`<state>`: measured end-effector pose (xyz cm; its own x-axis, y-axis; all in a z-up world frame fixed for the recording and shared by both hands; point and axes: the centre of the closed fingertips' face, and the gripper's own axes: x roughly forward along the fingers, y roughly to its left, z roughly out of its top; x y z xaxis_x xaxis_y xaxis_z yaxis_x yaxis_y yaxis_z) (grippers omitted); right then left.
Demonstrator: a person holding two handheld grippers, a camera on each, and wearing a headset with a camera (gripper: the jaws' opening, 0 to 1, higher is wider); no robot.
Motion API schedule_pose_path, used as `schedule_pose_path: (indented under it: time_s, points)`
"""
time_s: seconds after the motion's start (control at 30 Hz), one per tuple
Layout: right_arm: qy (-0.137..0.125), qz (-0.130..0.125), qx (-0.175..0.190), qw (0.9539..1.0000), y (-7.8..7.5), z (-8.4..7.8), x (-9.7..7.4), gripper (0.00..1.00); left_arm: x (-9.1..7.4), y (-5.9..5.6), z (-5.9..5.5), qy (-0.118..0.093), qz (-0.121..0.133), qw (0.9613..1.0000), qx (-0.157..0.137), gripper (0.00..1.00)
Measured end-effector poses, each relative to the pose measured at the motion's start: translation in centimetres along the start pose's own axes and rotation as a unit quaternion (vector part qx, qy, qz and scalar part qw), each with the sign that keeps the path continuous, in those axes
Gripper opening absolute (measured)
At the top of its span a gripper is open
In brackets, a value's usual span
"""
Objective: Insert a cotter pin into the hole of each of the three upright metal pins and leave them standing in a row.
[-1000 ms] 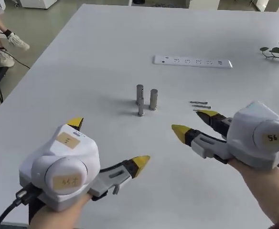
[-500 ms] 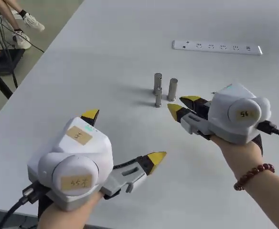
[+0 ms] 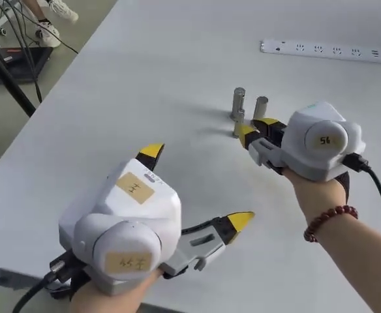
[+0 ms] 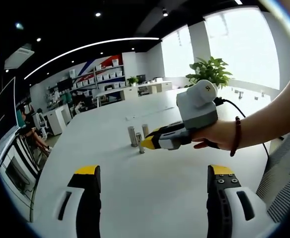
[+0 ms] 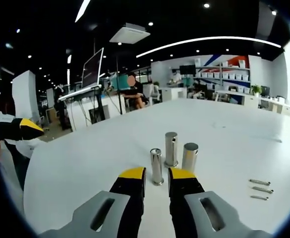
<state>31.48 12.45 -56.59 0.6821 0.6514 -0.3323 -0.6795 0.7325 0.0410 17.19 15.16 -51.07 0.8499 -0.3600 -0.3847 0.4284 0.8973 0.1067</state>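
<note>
Two yellow-tipped jaws on the right gripper [image 5: 156,174] stand narrowed to a slim gap, clasping nothing. The shortest metal pin [image 5: 156,163] sits upright right at the mouth of that gap; whether a tip touches it I cannot tell. The narrow setting seems chosen to suit that pin's slender shaft, so that a slight squeeze would take it. In the head view the right gripper [image 3: 256,128] reaches in low over the counter [image 3: 145,78] from the person's right, its tips just beside the shortest metal pin [image 3: 239,125].

Just behind stand the taller pin [image 5: 171,148] and the thicker pin [image 5: 189,156], both upright and close together. With the short one in front, the three make a tight cluster, not a row. That crowding is probably why the front one is approached first: drawn clear of its neighbours, its hole would be easier to reach.

Three cotter pins [image 5: 260,189] lie flat on the counter, well apart from the uprights and off to the side in the right gripper view. No upright appears to carry one, so the task looks to be at its beginning.

Nearer the person, the left gripper [image 3: 197,186] hangs over bare counter with its jaws spread wide and empty, likely kept ready to steady an upright or fetch a cotter pin. A power strip [image 3: 327,51] lies at the far side.
</note>
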Motion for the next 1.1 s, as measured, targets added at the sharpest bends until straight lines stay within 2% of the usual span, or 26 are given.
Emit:
schedule_pose_path:
  time_s: [0.3,0.57,0.67,0.93,1.1]
  points:
    - [-0.004,-0.009,0.014,0.9999,0.0,-0.1,1.0,0.09,0.1,0.0,0.0,0.0,-0.001,1.0,-0.008,0.87]
    - [0.001,-0.011,0.002,0.9999,0.2,-0.2,1.5,0.05,0.1,-0.1,-0.1,0.002,-0.005,0.9999,-0.009,0.86]
    - [0.001,-0.011,0.012,0.9999,0.1,-0.2,1.7,0.05,0.1,0.0,-0.1,0.002,-0.004,0.9999,-0.011,0.86]
    - [0.014,-0.006,-0.018,0.9997,-0.3,-0.5,1.8,0.04,0.1,-0.1,0.0,0.001,-0.005,0.9999,-0.01,0.86]
    - [0.019,-0.005,-0.023,0.9995,-0.1,-0.4,1.0,0.04,0.0,-0.1,0.1,0.0,-0.006,0.9999,-0.009,0.86]
